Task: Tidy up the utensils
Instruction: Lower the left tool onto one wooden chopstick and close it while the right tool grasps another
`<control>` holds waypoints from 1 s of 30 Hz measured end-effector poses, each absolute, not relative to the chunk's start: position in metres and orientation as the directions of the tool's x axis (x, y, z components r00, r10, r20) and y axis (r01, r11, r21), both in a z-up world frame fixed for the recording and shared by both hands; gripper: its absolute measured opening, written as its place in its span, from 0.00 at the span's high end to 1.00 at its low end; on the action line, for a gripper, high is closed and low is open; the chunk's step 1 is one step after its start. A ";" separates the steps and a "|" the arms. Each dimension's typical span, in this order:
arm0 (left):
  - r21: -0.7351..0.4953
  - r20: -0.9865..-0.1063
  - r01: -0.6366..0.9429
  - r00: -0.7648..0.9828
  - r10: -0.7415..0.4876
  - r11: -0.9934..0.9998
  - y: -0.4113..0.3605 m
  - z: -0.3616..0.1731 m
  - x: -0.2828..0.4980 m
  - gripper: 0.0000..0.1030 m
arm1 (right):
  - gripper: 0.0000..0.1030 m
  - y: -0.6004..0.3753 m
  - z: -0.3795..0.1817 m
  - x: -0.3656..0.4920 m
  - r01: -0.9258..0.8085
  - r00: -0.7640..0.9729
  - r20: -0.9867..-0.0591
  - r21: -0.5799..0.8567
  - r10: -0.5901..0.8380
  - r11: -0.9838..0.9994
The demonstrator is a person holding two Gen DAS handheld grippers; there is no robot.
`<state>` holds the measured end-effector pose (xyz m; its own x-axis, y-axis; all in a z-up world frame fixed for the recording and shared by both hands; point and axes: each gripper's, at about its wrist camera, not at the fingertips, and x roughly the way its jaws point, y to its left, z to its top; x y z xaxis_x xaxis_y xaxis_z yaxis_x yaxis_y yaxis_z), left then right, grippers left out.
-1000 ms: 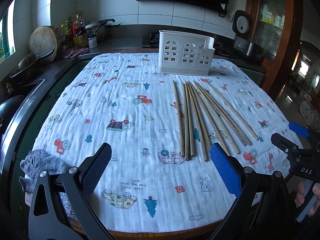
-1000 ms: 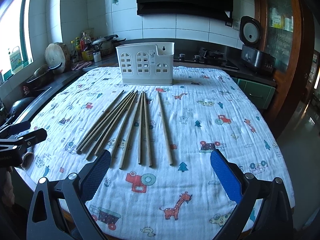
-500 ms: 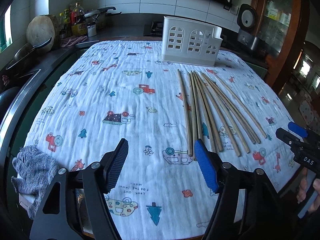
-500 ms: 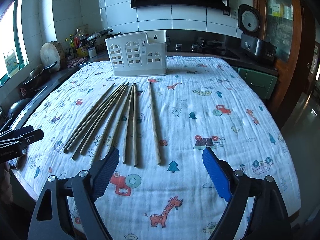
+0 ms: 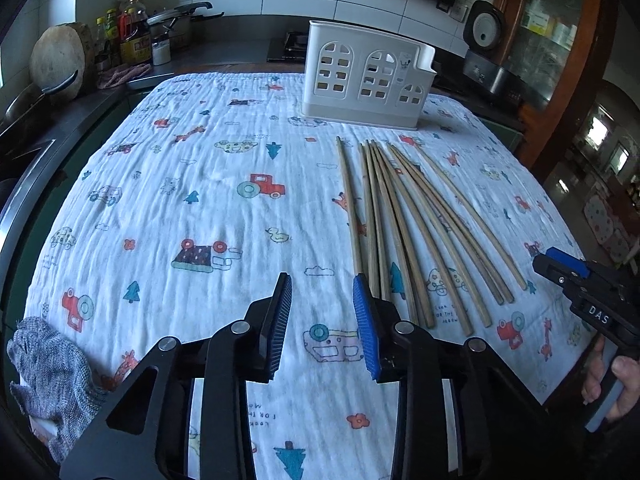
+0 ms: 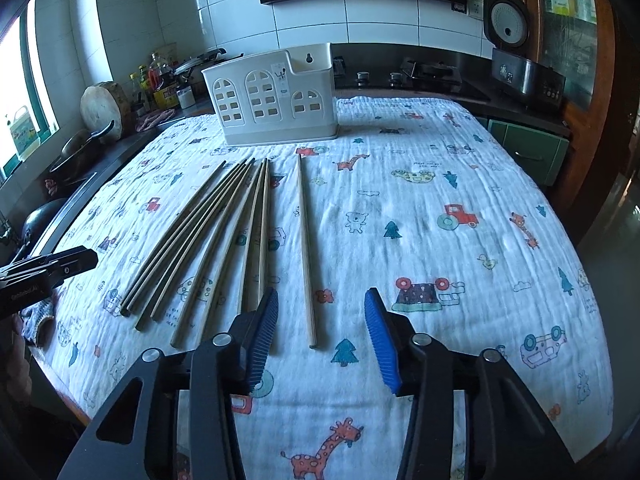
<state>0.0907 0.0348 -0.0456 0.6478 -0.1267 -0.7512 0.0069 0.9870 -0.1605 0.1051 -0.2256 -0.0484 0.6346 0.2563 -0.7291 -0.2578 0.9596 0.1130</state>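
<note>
Several wooden chopsticks (image 5: 404, 224) lie side by side on the printed cloth, also in the right wrist view (image 6: 224, 236). A white utensil holder (image 5: 366, 78) with arched holes stands upright behind them, also in the right wrist view (image 6: 274, 98). My left gripper (image 5: 322, 320) is open and empty, its right pad (image 5: 366, 332) at the near end of the leftmost chopstick. My right gripper (image 6: 324, 334) is open and empty, with the near end of a lone chopstick (image 6: 306, 248) between its jaws. The right gripper also shows in the left wrist view (image 5: 576, 280).
A grey knit cloth (image 5: 48, 376) lies at the table's near left corner. A counter with bottles (image 5: 132, 36), pans and a round wooden board (image 5: 58, 62) runs along the left. A rice cooker (image 6: 520, 60) and stove stand at the back. The table's front edge is close below both grippers.
Both grippers have narrowed their jaws and moved forward and lower toward the chopsticks' near ends. The chopsticks and the holder have not moved.
</note>
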 end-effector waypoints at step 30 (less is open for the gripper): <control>-0.264 -0.858 0.003 0.455 -0.236 0.964 0.023 -0.078 0.162 0.87 | 0.86 -0.216 -0.072 0.152 -0.377 0.507 -0.805 0.115 0.309 0.919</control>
